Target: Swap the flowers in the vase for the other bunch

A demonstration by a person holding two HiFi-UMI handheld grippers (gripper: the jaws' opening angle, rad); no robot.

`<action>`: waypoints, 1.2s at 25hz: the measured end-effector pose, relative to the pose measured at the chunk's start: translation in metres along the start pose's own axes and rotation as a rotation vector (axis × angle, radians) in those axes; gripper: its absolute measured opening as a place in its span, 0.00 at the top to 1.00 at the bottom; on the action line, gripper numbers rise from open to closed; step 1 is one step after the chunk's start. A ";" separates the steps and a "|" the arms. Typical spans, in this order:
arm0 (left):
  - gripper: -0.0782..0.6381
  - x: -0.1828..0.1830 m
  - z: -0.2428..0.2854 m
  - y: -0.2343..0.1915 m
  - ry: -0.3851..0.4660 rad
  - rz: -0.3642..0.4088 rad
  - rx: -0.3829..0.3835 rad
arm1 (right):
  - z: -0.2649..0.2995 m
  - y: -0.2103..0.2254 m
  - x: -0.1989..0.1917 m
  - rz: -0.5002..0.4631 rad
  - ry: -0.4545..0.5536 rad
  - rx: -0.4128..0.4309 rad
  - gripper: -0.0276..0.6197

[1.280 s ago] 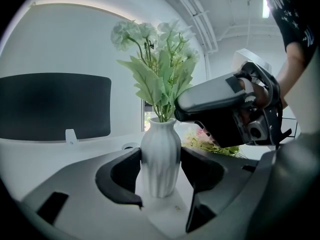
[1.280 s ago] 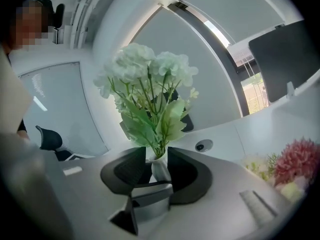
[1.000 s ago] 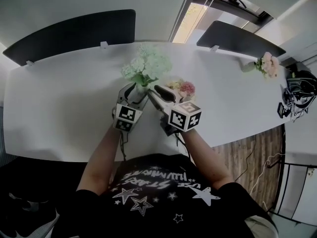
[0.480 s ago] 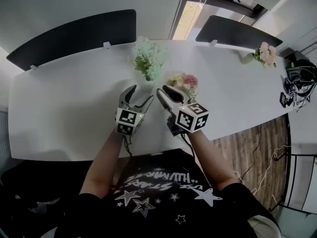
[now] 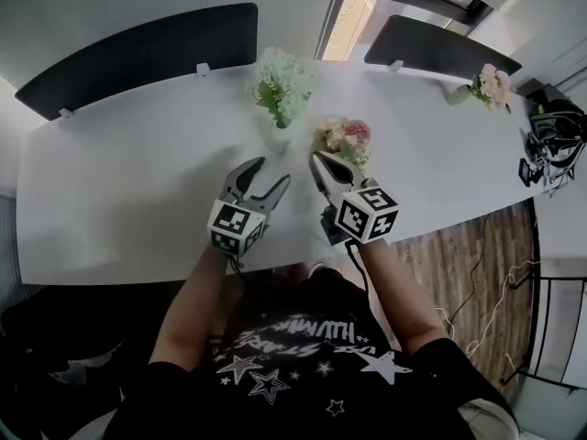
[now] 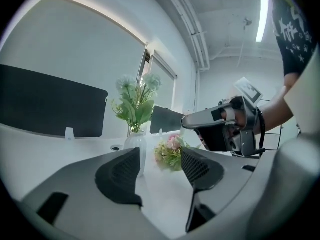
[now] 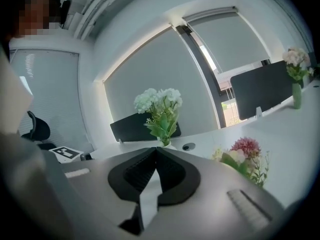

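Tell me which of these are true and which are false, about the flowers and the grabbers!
1. The white-green flowers stand in the vase. True: the white-green flowers sit in the white vase.
2. The right gripper holds the pink bunch. False: the pink bunch lies on the table. The right gripper has just closed its jaws on nothing.
3. The left gripper's jaws are apart. True: the left gripper is open and empty, though its jaws have just closed a little.
4. Only one vase is on the table. False: a second vase with pink flowers stands at the far end.
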State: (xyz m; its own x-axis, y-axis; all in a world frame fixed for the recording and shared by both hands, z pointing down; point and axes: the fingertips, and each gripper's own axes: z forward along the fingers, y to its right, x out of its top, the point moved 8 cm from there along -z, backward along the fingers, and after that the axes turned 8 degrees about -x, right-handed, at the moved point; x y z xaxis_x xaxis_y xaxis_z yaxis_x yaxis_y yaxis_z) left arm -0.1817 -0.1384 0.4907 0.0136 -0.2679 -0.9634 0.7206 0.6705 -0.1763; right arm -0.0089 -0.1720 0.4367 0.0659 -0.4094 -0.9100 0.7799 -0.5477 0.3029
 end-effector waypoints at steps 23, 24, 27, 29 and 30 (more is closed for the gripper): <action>0.88 0.032 -0.034 0.152 0.121 0.053 0.258 | -0.163 0.004 0.001 0.035 0.112 0.181 0.95; 0.88 0.031 -0.035 0.162 0.117 0.050 0.264 | -0.173 0.004 -0.001 0.037 0.114 0.190 0.95; 0.88 0.026 -0.041 0.195 0.111 0.048 0.271 | -0.199 0.002 -0.011 0.022 0.103 0.207 0.95; 0.88 0.024 -0.045 0.216 0.114 0.052 0.271 | -0.213 0.001 -0.019 0.009 0.089 0.212 0.95; 0.88 0.023 -0.047 0.225 0.115 0.058 0.272 | -0.219 0.001 -0.022 0.008 0.085 0.216 0.95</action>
State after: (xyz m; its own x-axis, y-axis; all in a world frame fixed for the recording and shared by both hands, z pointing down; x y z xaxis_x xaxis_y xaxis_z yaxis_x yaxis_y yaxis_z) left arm -0.0514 0.0390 0.4191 -0.0073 -0.1442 -0.9895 0.8804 0.4683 -0.0748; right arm 0.1270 -0.0034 0.3949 0.1309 -0.3563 -0.9251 0.6283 -0.6920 0.3555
